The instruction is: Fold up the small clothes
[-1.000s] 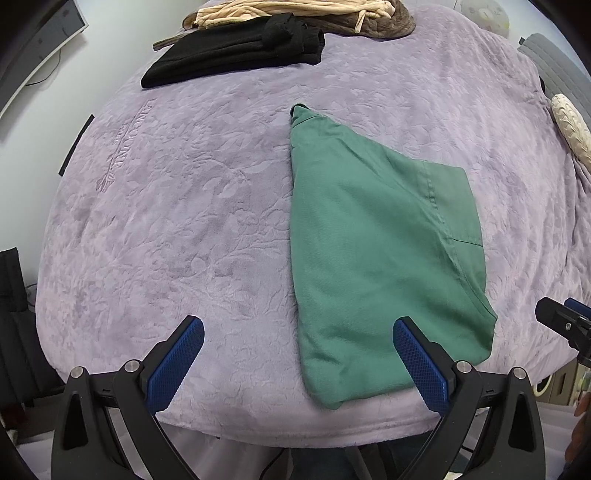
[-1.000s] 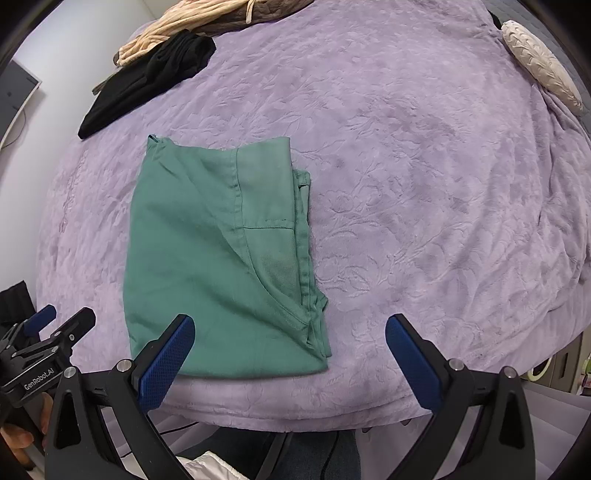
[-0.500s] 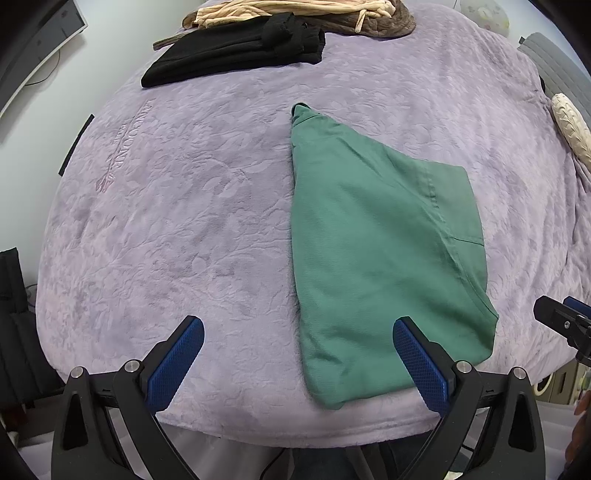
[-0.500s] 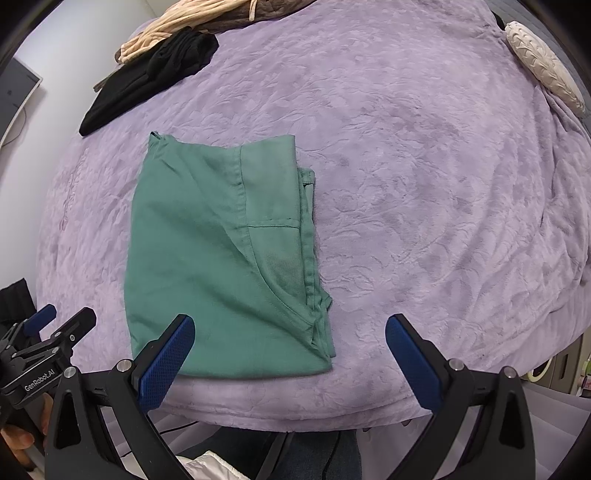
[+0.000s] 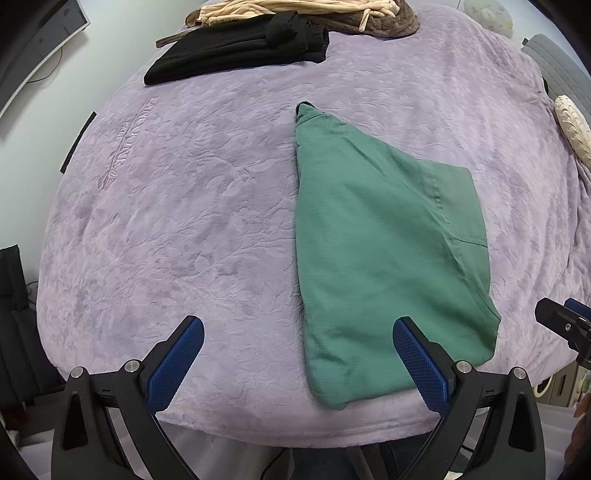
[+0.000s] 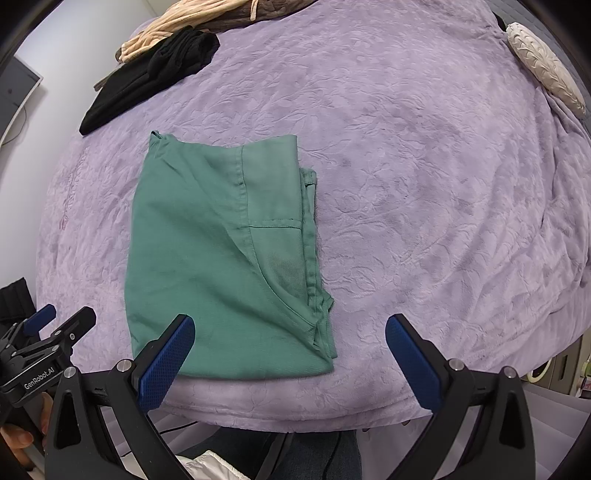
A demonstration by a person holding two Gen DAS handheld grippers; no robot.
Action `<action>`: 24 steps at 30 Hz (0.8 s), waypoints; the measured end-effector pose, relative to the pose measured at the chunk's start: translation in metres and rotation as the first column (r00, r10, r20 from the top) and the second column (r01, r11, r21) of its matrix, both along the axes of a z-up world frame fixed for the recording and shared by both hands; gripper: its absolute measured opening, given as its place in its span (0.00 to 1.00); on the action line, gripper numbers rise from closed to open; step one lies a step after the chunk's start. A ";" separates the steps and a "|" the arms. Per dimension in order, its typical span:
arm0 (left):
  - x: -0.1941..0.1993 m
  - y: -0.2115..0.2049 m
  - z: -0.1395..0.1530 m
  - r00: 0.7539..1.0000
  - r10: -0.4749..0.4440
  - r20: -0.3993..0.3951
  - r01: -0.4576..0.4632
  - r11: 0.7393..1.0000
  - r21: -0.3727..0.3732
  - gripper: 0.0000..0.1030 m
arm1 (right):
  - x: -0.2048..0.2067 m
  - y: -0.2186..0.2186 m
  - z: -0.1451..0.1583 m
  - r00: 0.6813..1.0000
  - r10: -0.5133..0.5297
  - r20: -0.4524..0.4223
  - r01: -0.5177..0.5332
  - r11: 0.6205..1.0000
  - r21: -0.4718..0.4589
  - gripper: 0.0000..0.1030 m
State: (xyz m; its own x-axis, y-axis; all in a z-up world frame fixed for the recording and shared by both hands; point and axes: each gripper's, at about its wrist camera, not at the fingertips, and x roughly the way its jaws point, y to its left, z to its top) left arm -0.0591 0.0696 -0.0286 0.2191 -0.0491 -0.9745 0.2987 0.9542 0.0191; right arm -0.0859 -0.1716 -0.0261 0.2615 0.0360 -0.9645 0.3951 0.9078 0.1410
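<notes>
The green garment (image 5: 384, 251) (image 6: 225, 258) lies folded flat on the bed (image 5: 207, 206) (image 6: 424, 184), close to its near edge — its stacked hems facing the right side. Both grippers hover apart from it above that near edge: the left gripper (image 5: 299, 354) has its jaws spread wide and holding nothing, and the right gripper (image 6: 290, 350) is likewise wide open and empty. Toward the far left corner sits a folded black garment (image 5: 240, 48) (image 6: 147, 81) — beige clothes (image 5: 288, 9) (image 6: 173, 26) piled just behind it. A cream cushion (image 5: 574, 127) (image 6: 543, 68) rests at the right edge.
</notes>
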 end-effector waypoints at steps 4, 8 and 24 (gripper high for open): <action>0.000 0.000 0.000 1.000 0.000 0.000 0.000 1.000 0.000 0.99 | 0.001 0.000 0.000 1.000 0.000 -0.001 0.000 1.000 0.001 1.00; 0.000 0.001 0.000 1.000 -0.001 -0.001 0.001 1.000 0.000 0.99 | 0.001 0.001 0.000 1.000 0.001 -0.002 -0.001 1.000 0.002 1.00; 0.000 0.001 -0.003 1.000 0.004 -0.004 -0.004 1.000 0.003 0.99 | 0.002 0.003 -0.001 1.000 0.004 -0.003 -0.004 1.000 -0.002 1.00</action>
State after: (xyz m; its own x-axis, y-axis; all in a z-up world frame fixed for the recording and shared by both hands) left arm -0.0594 0.0702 -0.0313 0.2151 -0.0453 -0.9755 0.2949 0.9553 0.0206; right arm -0.0836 -0.1690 -0.0267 0.2588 0.0350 -0.9653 0.3919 0.9096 0.1381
